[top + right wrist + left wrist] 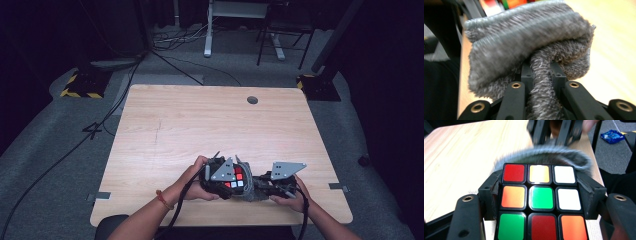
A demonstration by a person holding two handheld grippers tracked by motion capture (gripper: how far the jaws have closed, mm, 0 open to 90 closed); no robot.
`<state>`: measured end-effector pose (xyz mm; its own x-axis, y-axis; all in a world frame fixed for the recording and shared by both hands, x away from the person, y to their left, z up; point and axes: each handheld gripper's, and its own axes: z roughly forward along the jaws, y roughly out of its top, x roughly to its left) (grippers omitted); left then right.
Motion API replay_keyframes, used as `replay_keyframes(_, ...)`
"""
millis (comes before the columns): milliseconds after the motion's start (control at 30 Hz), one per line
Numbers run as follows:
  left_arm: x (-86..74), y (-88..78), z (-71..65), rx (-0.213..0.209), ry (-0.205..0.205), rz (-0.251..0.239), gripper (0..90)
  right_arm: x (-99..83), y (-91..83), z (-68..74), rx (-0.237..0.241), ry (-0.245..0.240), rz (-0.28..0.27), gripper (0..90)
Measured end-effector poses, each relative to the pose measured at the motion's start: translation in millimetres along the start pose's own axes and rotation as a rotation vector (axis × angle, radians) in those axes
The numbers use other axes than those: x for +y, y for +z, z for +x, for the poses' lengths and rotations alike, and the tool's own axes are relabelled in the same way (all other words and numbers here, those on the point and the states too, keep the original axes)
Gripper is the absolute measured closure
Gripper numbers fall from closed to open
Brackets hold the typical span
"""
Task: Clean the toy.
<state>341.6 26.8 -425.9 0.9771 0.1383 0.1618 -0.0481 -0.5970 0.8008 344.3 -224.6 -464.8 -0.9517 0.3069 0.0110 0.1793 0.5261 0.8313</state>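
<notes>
A colour puzzle cube (539,200) sits clamped between the black jaws of my left gripper (539,205), its face showing red, orange, green, yellow and white tiles. In the high view the cube (236,178) is near the table's front edge, under the left gripper (220,177). A grey fuzzy cloth (529,47) is pinched in my right gripper (543,77), bunched up and pressed against the far side of the cube. The cloth (544,155) curves just behind the cube, and in the high view it (250,189) lies between both hands. The right gripper (267,186) meets the left from the right.
The light wooden table (200,125) has a round cable hole (252,100) at the back. Cables, a desk frame and stand bases lie on the grey floor beyond. A blue packet (612,135) lies on the floor past the table's edge.
</notes>
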Motion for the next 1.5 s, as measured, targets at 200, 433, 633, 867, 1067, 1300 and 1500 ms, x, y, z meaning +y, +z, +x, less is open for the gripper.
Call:
replay_keyframes(200,2.8,-4.8,-0.4,-0.007,-0.003,-0.042,33.3,-3.6,12.3,0.2,0.049,0.017,0.041,78.6)
replay_keyframes(433,-2.0,-4.7,5.1,-0.02,-0.038,-0.046,31.9,-1.8,0.1,0.1,0.092,0.041,-0.07,78.7)
replay_keyframes(633,-5.3,3.3,6.3,-0.001,-0.044,0.011,32.1,-2.5,-10.3,-2.8,0.077,0.055,-0.122,78.7)
replay_keyframes(867,-7.3,12.6,2.2,0.049,-0.012,0.083,33.4,2.4,-11.4,1.2,0.049,0.025,-0.116,78.8)
replay_keyframes(1067,-1.5,2.0,2.9,0.021,-0.017,0.017,33.6,-1.9,-1.8,-1.2,0.018,0.02,-0.028,78.8)
replay_keyframes(1300,0.4,-4.1,2.4,0.012,-0.019,-0.024,33.5,-3.5,6.8,-3.3,0.03,0.024,0.009,78.7)
replay_keyframes(1500,-1.2,-1.6,2.3,0.014,-0.012,0.003,33.5,1.5,-13.5,-3.6,0.017,0.024,-0.09,78.7)
